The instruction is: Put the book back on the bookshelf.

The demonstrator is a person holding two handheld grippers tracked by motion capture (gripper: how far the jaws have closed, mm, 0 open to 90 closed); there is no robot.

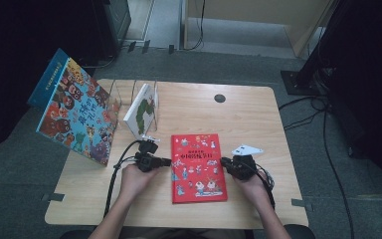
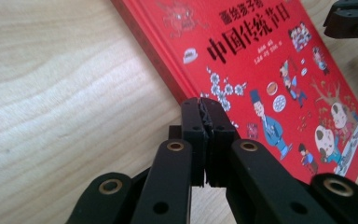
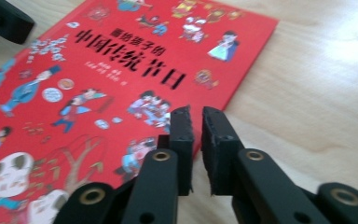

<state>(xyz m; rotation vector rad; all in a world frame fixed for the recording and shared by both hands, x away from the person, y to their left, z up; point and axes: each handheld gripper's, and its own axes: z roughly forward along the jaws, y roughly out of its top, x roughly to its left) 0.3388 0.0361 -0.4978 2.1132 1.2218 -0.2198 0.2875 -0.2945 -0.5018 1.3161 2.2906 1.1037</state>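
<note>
Pale wooden desk (image 1: 248, 109) stood on grey carpet, carrying a flat red picture book (image 1: 198, 167). Left gripper (image 2: 207, 116) jaws were clenched empty at its edge; right gripper (image 3: 196, 126) jaws showed a narrow empty gap.

On my table (image 1: 248, 107), light wood with a small dark round cap (image 1: 220, 98) near its far edge:
- one large picture book (image 1: 74, 110), blue spine, cover crowded with cartoon faces, leaning tilted at the far left corner;
- one clear rack (image 1: 124, 94) just beside it;
- one white book (image 1: 142, 110) with a green figure, propped aslant in that rack.
Beyond, grey floor (image 1: 328, 164) with black cables (image 1: 303, 117).
</note>
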